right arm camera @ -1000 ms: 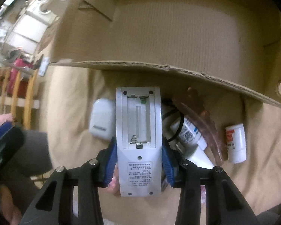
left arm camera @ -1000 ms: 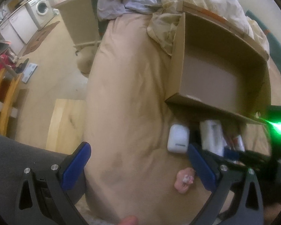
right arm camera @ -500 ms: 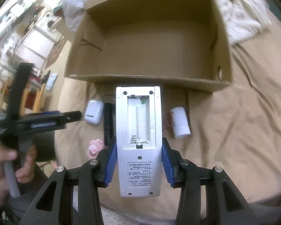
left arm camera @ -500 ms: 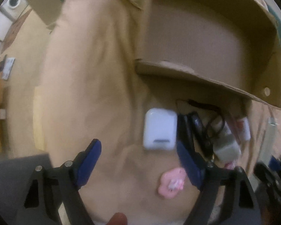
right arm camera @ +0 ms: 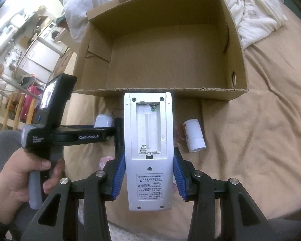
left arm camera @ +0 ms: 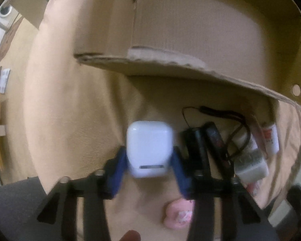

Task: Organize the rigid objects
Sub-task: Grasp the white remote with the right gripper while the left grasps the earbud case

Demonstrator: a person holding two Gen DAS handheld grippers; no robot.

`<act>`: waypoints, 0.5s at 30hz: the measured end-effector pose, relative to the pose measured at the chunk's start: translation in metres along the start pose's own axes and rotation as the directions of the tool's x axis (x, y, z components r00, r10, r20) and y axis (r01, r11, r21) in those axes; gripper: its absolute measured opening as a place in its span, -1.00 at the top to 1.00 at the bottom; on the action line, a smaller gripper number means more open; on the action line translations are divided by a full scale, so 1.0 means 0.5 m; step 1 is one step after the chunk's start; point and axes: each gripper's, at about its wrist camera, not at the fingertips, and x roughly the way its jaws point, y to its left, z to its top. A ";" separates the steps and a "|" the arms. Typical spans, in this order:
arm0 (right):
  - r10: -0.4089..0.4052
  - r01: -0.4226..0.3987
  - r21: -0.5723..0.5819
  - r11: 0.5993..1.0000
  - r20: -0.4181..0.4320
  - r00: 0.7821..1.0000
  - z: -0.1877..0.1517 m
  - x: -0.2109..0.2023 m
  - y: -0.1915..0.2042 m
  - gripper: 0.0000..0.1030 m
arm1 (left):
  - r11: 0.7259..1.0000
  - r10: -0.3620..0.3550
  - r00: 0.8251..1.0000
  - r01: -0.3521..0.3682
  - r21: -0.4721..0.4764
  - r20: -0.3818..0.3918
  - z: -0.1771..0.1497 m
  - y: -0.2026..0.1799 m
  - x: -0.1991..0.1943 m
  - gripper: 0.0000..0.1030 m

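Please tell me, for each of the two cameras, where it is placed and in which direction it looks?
Left wrist: on the left claw, looking down at the bed; claw closing around the white case; a fingertip shows.
Right wrist: on the right claw, facing the cardboard box; grips the remote; left hand shows.
Shared: box, case, white bottle.

A home: bed (right arm camera: pixel 260 120), rumpled bedding (right arm camera: pixel 254 14), washing machine (right arm camera: pixel 55 33) beyond.
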 end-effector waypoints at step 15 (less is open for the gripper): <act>0.010 -0.010 -0.019 1.000 -0.004 1.000 -0.012 -0.013 0.014 0.10 | 1.000 -0.019 0.989 0.020 -0.008 0.146 -0.104 0.047 -0.110 0.23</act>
